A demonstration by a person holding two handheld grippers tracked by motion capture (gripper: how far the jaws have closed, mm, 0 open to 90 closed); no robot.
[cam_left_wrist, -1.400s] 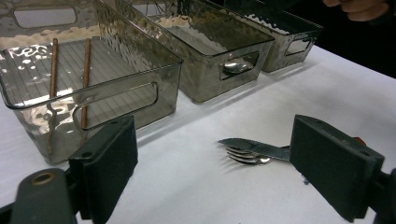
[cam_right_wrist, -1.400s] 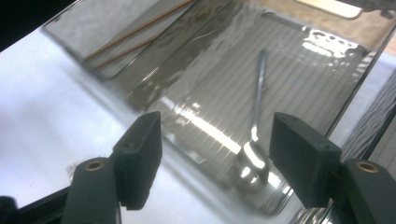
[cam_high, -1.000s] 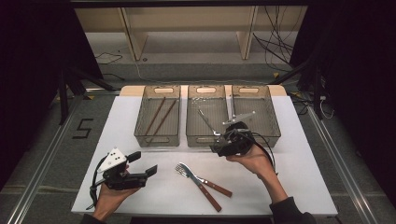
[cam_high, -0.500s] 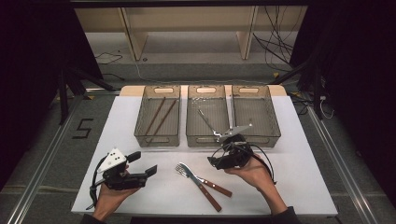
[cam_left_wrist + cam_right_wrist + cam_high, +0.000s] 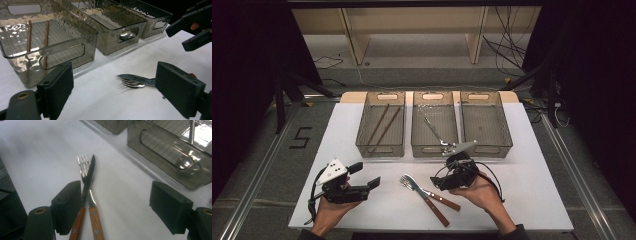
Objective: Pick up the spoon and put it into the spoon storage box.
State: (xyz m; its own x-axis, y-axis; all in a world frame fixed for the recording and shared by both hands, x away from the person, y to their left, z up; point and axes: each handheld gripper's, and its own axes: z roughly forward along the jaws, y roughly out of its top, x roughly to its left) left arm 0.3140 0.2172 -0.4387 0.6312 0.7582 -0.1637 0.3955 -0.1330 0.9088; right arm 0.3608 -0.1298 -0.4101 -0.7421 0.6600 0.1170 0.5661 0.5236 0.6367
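Right gripper view has the right claw (image 5: 113, 212) spread wide and empty, low over the knife (image 5: 87, 185) and fork (image 5: 86, 177), which lie crossed at lower centre. Half a second ago this claw was nearer the middle bin (image 5: 434, 150); now it has dropped toward the cutlery, so a pick-up looks next. High view: the left claw (image 5: 367, 176), lower left, is also released and idle. Bins line the white table (image 5: 532, 180); chopsticks (image 5: 382, 125) lie in the left one. Dark room, cables beyond
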